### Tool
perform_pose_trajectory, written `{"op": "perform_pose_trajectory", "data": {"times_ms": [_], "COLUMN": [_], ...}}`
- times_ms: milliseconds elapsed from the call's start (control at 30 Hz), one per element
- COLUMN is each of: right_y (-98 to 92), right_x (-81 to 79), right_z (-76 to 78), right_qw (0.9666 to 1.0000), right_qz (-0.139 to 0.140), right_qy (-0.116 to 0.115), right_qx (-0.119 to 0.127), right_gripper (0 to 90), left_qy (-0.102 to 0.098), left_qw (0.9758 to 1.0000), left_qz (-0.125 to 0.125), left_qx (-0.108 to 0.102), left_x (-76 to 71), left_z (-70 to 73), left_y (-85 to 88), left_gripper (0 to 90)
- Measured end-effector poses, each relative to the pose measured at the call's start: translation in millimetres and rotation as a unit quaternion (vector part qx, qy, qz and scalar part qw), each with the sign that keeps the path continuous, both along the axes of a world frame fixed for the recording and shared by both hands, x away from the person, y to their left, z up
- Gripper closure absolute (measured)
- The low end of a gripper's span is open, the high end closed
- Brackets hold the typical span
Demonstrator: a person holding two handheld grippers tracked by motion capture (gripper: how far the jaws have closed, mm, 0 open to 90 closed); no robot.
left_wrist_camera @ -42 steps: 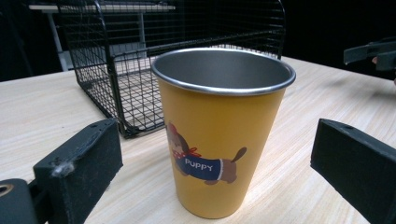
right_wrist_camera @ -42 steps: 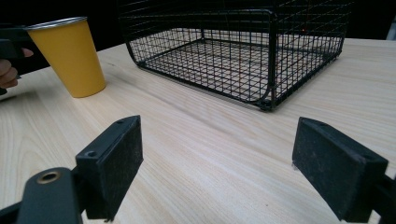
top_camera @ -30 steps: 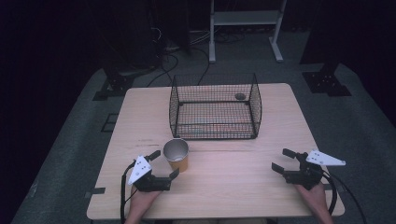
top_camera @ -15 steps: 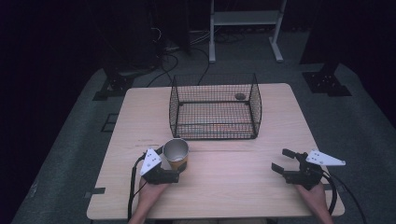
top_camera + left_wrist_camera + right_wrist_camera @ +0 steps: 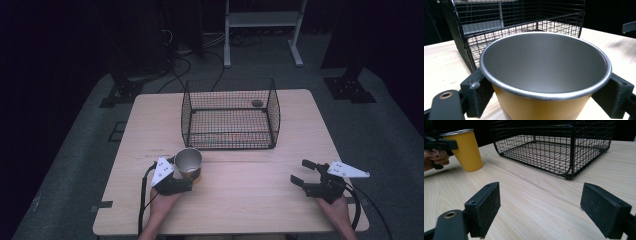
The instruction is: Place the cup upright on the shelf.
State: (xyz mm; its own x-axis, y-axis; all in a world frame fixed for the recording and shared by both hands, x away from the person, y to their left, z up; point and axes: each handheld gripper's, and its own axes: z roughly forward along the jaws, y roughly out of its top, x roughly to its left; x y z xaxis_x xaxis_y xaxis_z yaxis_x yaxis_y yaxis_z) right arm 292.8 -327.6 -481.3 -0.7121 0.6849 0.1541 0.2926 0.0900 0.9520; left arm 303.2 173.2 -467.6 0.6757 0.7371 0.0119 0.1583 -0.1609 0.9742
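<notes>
Yellow on the outside and bare grey metal inside, the cup (image 5: 188, 163) stands upright on the tabletop (image 5: 240, 200), toward the near left corner and a little in from the near edge. My left hand-held gripper (image 5: 181, 176) has it between its two black pads (image 5: 477, 91): in the left gripper view one pad sits at each side of the cup (image 5: 545, 72), just under the rolled rim, and both seem to touch the yellow wall. I hold that hand-held gripper from the near side, and its cable (image 5: 144, 200) trails back toward the near edge.

Just beyond the cup, toward the middle of the far half of the tabletop, stands a black wire basket (image 5: 230, 112), open at the top. The cup is near its front left corner but apart from it. A small dark round thing (image 5: 257, 103) lies in the basket's far right part; I cannot tell what it is.

My right hand-held gripper (image 5: 304, 172) rests low near the near right corner, well apart from the cup and the basket. Its jaws stand wide apart with bare wood between them, as the right gripper view shows, and they point toward the basket (image 5: 559, 147), with the cup (image 5: 466, 150) off at that view's left.
</notes>
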Motion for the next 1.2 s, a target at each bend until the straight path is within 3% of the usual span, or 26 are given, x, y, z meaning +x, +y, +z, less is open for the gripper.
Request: {"op": "perform_pose_trajectory", "data": {"times_ms": [133,433,567,800,1200], "right_y": [0.0,-0.1,0.1,0.0,-0.1], "right_x": [0.2,0.4,0.5,0.6,0.8], "right_z": [0.0,0.0,0.0,0.0,-0.1], "right_qw": [1.0000,1.0000,1.0000,1.0000,1.0000], "right_qz": [0.000,0.001,0.002,0.003,0.006], "right_qy": [0.000,0.001,0.001,0.001,0.002], "right_qx": [0.000,0.001,0.001,0.001,0.002], "right_gripper": [15.1,15.1,15.1,15.1,15.1], "left_qy": [-0.005,-0.019,-0.014,-0.015,-0.025], "left_qw": [0.9999,0.9986,0.9979,0.9971,0.9954], "left_qz": [-0.006,-0.042,-0.055,-0.065,-0.084], "left_qx": [-0.011,-0.026,-0.032,-0.038,-0.038], "left_x": [-0.8,6.0,12.2,20.7,29.3], "left_z": [4.0,29.7,36.4,43.0,66.7], "left_y": [-0.8,-13.0,-18.6,-25.2,-34.3], "left_gripper": [13.6,13.6,13.6,13.6,13.7]}}
